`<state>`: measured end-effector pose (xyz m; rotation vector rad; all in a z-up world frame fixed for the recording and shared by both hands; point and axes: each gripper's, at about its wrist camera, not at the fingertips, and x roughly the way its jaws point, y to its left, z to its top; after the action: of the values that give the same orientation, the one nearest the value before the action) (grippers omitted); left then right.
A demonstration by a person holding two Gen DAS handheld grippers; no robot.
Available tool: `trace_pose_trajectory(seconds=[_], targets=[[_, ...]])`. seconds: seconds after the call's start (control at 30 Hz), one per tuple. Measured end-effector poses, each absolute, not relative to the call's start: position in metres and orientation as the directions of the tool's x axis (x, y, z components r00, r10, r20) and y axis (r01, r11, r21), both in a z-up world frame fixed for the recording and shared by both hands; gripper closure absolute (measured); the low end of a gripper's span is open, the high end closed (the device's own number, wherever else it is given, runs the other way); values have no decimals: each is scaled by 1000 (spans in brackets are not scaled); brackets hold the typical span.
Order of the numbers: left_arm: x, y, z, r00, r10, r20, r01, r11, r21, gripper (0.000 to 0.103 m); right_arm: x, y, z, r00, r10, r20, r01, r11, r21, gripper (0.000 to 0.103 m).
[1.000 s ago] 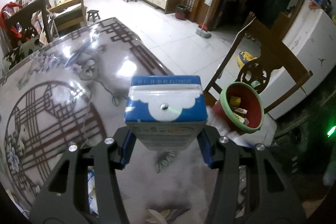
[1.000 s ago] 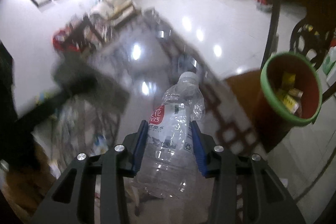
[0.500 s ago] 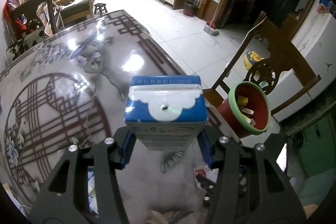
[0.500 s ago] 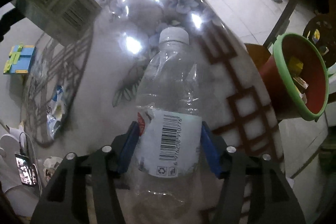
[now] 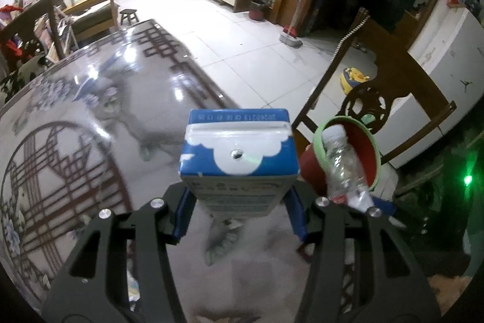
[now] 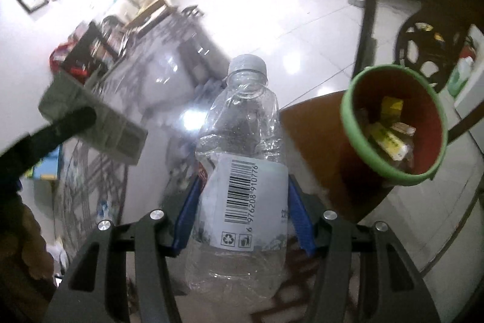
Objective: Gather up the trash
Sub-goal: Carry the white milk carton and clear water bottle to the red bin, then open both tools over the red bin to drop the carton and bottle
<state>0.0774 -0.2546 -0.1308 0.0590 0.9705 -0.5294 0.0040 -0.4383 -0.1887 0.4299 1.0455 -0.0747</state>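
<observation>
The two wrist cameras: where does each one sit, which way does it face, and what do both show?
Left wrist: on the left gripper, facing forward and down over the glossy table; its own black fingers clamp a blue milk carton.
Right wrist: on the right gripper, facing forward and down; its fingers flank a clear plastic bottle, and the left gripper with its carton shows at left.
Shared: the table, the carton, the bottle, the red bin, which has a green rim, and the wooden chair.

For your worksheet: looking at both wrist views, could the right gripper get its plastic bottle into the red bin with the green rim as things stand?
Probably yes. The right gripper grips the bottle, and the bin sits tilted on the chair seat with its mouth facing the gripper. Nothing stands between them, and there is room above the trash inside.
</observation>
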Motion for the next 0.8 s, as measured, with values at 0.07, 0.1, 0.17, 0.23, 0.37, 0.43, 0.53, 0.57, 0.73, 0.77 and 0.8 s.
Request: trace_pose_trajectory(seconds=[0.07,0.1,0.17,0.23,0.37,0.43,0.53,0.57,0.73,0.77,0.8], targets=[[78,-269,-130,438,-414,-798,477,860,-184,53,2,-456,-183,519,117,-846,288,909,302,49],[78,-279,-130,427,-425,-798,493,849,-188,53,2,-465,-181,524,103,-846,303,906,297,49],[79,-301,-133,397,-448,-801,522,828,-205,53,1,-483,-178,532,77,-843,331,898,291,49],[80,-323,-136,373,-461,-805,543,812,-213,53,0,-505,-175,539,55,-840,359,888,288,49],[81,-365,-141,323,-487,-811,595,771,-226,53,-3,-542,-174,544,19,-839,406,869,283,49],[82,-390,-145,288,-506,-813,619,746,-245,53,-4,-566,-176,544,9,-839,432,854,289,49],[81,-429,-151,252,-512,-821,654,716,-246,53,-7,-596,-180,546,7,-837,462,831,309,49],[81,-437,-153,246,-512,-823,658,711,-246,53,-9,-603,-182,546,7,-838,469,826,313,49],[85,-485,-166,202,-495,-845,690,684,-236,53,-10,-640,-189,535,-9,-845,504,806,310,49],[85,-495,-169,198,-491,-848,698,678,-230,53,-10,-646,-191,531,-13,-847,509,804,307,49],[86,-502,-171,195,-486,-852,703,675,-224,53,-11,-651,-192,530,-16,-848,513,802,305,49]])
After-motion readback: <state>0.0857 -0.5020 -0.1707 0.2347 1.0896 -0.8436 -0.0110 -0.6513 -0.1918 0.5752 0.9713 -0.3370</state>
